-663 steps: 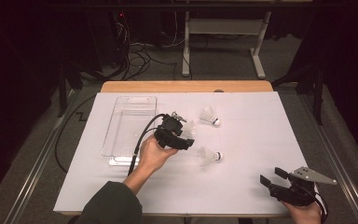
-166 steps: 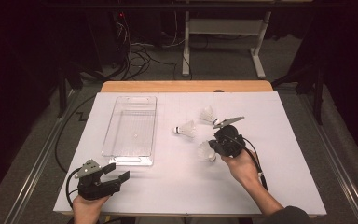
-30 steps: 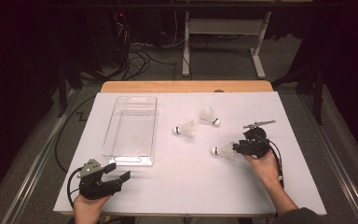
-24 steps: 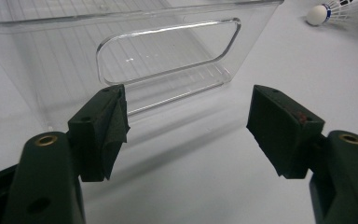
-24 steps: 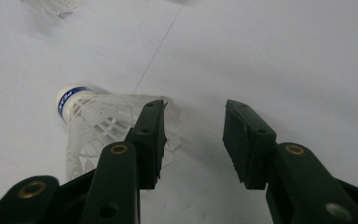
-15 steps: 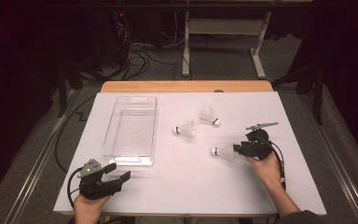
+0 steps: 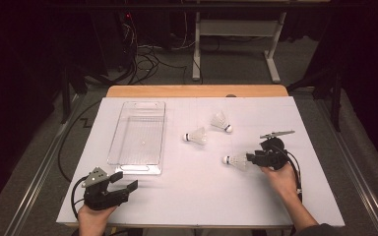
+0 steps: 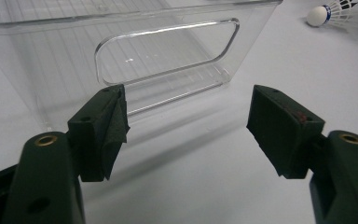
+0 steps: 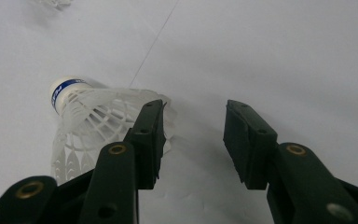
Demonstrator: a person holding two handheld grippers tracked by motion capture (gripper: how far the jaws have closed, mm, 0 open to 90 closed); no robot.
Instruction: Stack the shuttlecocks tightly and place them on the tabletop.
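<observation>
Three shuttlecocks, all white, on the white table cover: the first shuttlecock (image 7: 196,136) near the middle, the second shuttlecock (image 7: 221,121) just beyond it, the third shuttlecock (image 7: 235,161) nearest the right side. One clear plastic bin (image 7: 137,138), rectangular, with one cut-out handle visible at each short end. Two hand-held grippers: one left gripper (image 7: 120,188) and one right gripper (image 7: 249,158), each with two black jaws and one grey three-cornered plate. Two hands on them. One table (image 7: 197,91) with a wooden edge showing at the far side.
</observation>
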